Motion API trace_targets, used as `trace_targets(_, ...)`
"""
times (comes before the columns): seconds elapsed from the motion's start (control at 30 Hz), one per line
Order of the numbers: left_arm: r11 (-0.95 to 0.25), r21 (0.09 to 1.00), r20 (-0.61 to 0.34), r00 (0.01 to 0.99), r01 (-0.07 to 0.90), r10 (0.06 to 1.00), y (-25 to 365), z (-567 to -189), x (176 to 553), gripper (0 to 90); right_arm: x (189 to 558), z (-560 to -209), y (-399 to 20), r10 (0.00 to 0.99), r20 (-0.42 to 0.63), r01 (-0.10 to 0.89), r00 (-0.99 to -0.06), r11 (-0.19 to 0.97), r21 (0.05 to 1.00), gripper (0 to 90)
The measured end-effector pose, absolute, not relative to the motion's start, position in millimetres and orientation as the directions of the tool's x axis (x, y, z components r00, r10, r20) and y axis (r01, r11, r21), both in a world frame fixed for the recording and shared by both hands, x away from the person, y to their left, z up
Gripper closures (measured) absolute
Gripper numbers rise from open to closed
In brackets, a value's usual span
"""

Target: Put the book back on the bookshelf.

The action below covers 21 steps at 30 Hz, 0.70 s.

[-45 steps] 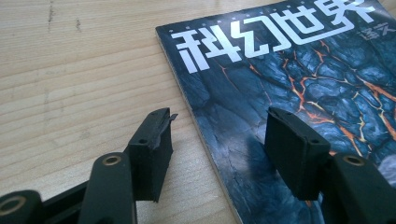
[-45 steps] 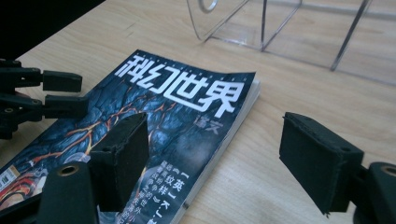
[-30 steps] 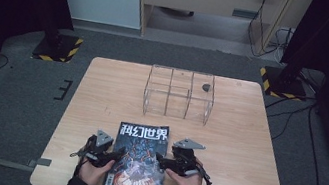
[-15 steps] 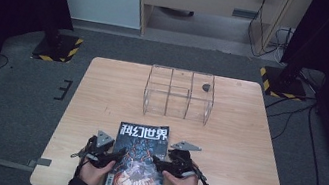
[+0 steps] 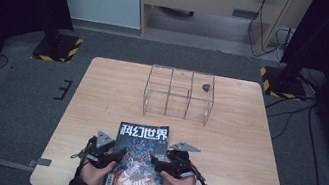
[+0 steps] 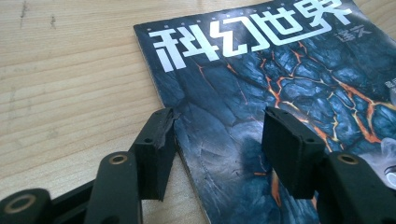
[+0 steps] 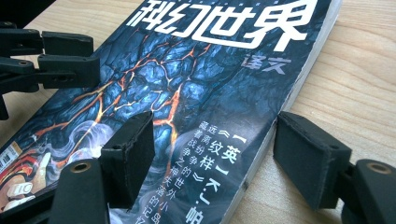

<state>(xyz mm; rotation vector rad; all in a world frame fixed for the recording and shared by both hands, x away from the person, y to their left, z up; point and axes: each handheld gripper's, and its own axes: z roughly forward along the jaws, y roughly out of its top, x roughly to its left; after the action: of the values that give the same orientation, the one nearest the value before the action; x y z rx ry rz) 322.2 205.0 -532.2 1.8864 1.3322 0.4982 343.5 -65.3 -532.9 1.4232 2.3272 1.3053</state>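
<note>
High view: light wood-grain desk (image 5: pixel 244 151), rectangular with rounded corners. A glossy magazine (image 5: pixel 138 161) with a dark blue cracked-lava cover and big white title glyphs lies flat at the near edge, centred between both hands. Left claw (image 5: pixel 114 154) comes in at the magazine's left edge, right claw (image 5: pixel 160 161) at its right edge; both hands lie low on the desk, palms down, with the claws pointing inward at the cover. A clear acrylic box (image 5: pixel 180 92) with dividers stands well apart at the far side, a small dark object (image 5: pixel 206 86) in its right compartment.

Left gripper view: black blocky jaws with matte pads, set apart, and they have just been closing a bit. They straddle the magazine's (image 6: pixel 280 84) spine edge, one jaw over bare wood and one over the cover. No squeeze visible.

Right gripper view: jaws wide, straddling the page-side edge of the magazine (image 7: pixel 196 79), where the paper stack shows pale. One jaw sits over the cover, one over the desk (image 7: pixel 355 84). The left claw (image 7: pixel 95 56) shows across the cover, with its fingers (image 7: pixel 70 71) level.
</note>
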Motion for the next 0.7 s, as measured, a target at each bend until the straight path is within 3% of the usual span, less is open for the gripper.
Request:
trace_targets(0.3,-0.146,0.764,-0.127,0.369,0.628,0.921,206.5,-533.6,322.1,43.3,346.2,-533.9,-70.8,0.757,0.414,0.716,-0.506,0.101,0.690,29.9)
trace_targets(0.53,-0.140,0.764,-0.128,0.360,0.630,0.924,205.2,-533.6,321.8,43.1,348.5,-533.1,-78.9,0.741,0.466,0.731,-0.484,0.050,0.680,38.2)
trace_targets(0.7,-0.137,0.764,-0.129,0.357,0.630,0.925,205.0,-533.7,321.8,43.0,347.2,-529.9,-80.1,0.724,0.478,0.720,-0.497,0.036,0.693,37.5)
